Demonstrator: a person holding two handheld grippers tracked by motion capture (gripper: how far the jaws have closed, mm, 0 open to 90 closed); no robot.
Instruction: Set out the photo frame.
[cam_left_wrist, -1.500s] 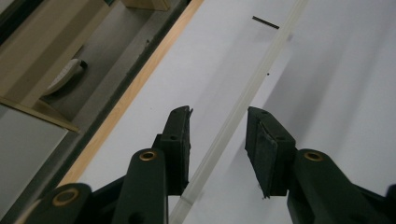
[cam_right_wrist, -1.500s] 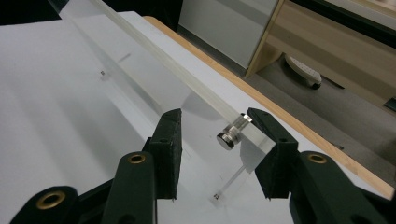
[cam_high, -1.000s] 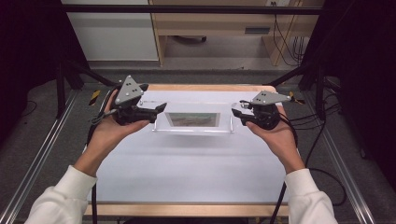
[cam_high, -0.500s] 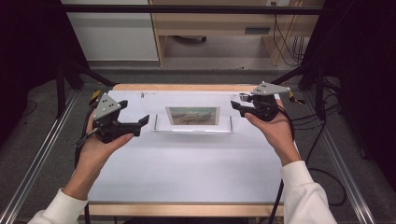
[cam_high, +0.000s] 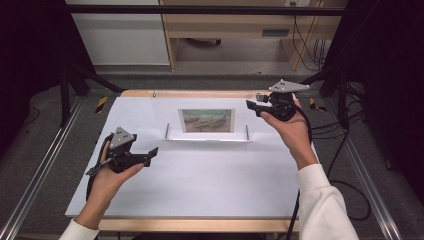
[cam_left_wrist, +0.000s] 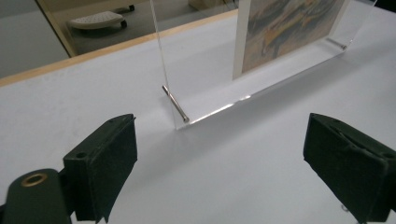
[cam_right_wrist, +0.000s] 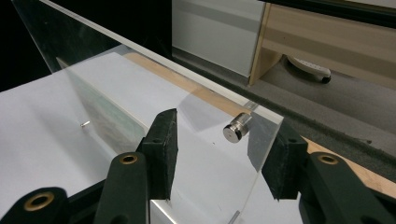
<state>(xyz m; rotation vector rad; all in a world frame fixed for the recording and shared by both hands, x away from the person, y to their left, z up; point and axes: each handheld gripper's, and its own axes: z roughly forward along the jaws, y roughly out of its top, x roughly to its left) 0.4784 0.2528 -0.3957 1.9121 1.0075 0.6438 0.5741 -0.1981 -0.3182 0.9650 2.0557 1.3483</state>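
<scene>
**Clear picture frame standing near the far edge, one gripper on it, one off**

So the clear acrylic frame (cam_high: 207, 120) stood upright on the white table (cam_high: 200, 185), close to the far edge and roughly centred between the left and right edges. A small painting print (cam_high: 207, 120) sat in the middle of the panel, and it looked like boats on a shore, though it was too small to be sure. Metal pins stuck out at the bottom corners, and one of them, the left pin (cam_left_wrist: 175, 103), was sharp in the left gripper view.

The right gripper (cam_high: 256, 105) was up at the frame's right end, by the top corner. In the right gripper view the panel's edge ran between the two jaws, with a round metal standoff (cam_right_wrist: 237, 127) in the gap too. The jaws had just been opening a bit further, and I honestly couldn't tell whether the pads were pressing on the acrylic or just sitting around it.

The left gripper (cam_high: 151, 153) was low over the table, nearer the left edge and well apart from the frame, towards the near side. Its jaws had just been opening and stood wide with nothing between them, just bare table. In its own view it looked at the frame's lower left corner from a little way off.
</scene>
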